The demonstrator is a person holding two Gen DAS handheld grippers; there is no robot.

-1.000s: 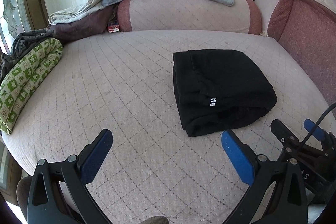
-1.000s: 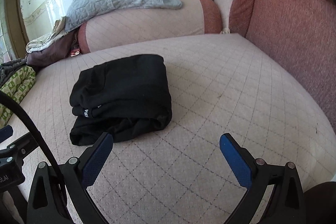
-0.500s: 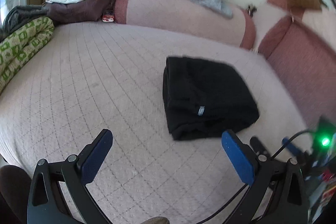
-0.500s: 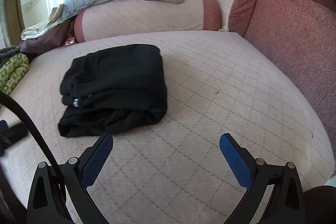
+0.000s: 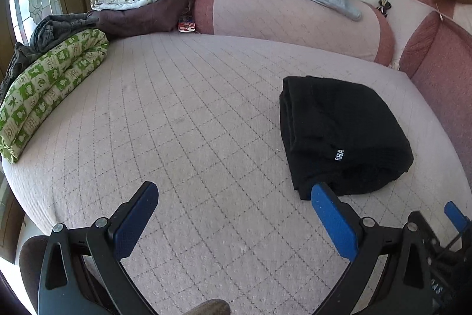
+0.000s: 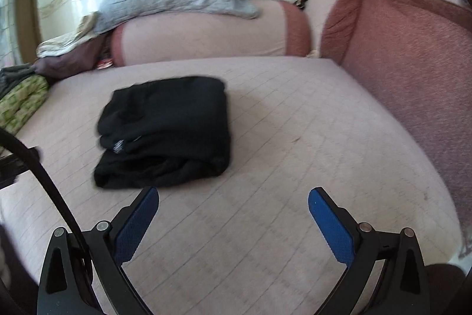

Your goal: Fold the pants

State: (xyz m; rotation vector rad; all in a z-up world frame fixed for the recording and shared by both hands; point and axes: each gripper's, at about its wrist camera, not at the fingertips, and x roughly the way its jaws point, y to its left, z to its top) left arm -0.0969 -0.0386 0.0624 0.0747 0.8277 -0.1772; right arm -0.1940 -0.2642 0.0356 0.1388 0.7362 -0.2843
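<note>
Since the black pants point(image 5: 342, 135) already lie folded on the quilted mattress point(image 5: 191, 123), ahead-right of the left gripper point(image 5: 233, 205) and ahead-left of the right gripper point(image 6: 231, 208), both spread wide and empty, a stray fingertip could drag the loose near hem open.

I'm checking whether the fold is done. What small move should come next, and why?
Probably just draw both grippers back. The black pants already lie as a compact folded bundle on the bed, and the left gripper and right gripper are open, empty and clear of the cloth.
</note>
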